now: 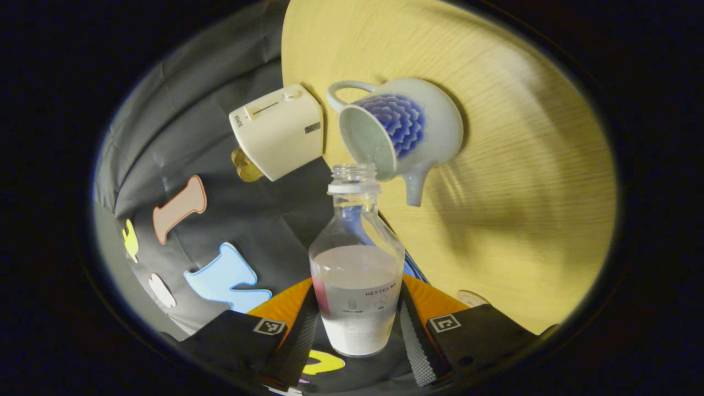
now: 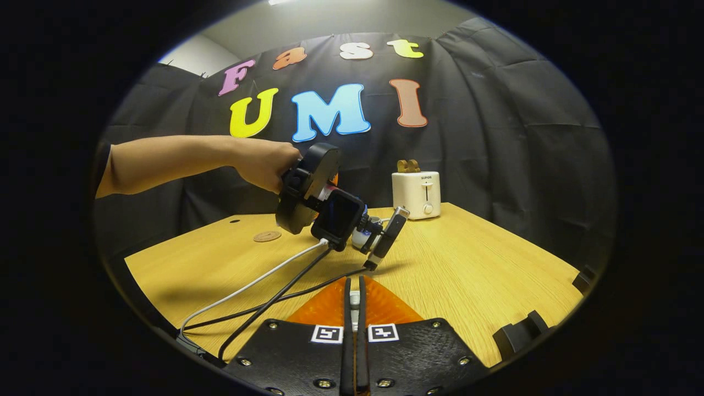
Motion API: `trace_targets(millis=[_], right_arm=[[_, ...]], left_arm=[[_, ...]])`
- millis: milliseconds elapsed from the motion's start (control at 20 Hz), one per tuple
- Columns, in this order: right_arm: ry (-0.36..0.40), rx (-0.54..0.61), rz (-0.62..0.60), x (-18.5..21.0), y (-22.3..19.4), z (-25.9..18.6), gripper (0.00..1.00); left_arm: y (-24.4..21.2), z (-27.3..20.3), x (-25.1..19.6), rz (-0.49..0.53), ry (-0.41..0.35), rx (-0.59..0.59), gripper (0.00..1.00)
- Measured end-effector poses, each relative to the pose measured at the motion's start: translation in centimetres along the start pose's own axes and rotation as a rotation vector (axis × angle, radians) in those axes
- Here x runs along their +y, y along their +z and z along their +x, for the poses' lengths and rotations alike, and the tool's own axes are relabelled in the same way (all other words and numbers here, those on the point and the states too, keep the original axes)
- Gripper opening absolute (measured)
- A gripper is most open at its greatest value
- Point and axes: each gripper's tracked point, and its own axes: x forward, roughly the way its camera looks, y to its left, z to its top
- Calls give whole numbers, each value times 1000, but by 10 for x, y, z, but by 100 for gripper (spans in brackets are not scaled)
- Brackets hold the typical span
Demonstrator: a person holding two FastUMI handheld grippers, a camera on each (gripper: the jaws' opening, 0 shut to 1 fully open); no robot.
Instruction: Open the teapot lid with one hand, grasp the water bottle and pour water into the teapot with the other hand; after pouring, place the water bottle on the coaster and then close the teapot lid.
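Water bottle (image 1: 356,275) sits pinched between both fingers of the left gripper (image 1: 357,330), cap off, tipped so its open mouth lies just beside the rim of the teapot (image 1: 399,129). That teapot stands lidless on the wooden worktop (image 1: 522,192), a cream toaster (image 1: 278,131) close by its handle side. In the right gripper view, a hand (image 2: 261,162) holds the left gripper above the worktop, cables trailing from it; a round coaster (image 2: 267,236) lies on the worktop, beyond that gripper. The right gripper (image 2: 355,308) has its fingers nearly pressed together, with something small and pale between them that I cannot identify.
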Motion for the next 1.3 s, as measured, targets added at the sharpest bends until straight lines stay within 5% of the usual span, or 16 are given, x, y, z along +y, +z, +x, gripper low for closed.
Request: trace_targets(millis=[400, 1300], right_arm=[[9, 26, 7, 1, -7, 1, 2], [3, 29, 4, -2, -6, 4, 2]], left_arm=[[-6, 0, 17, 97, 17, 15, 86], [-3, 1, 26, 148, 30, 8, 86]])
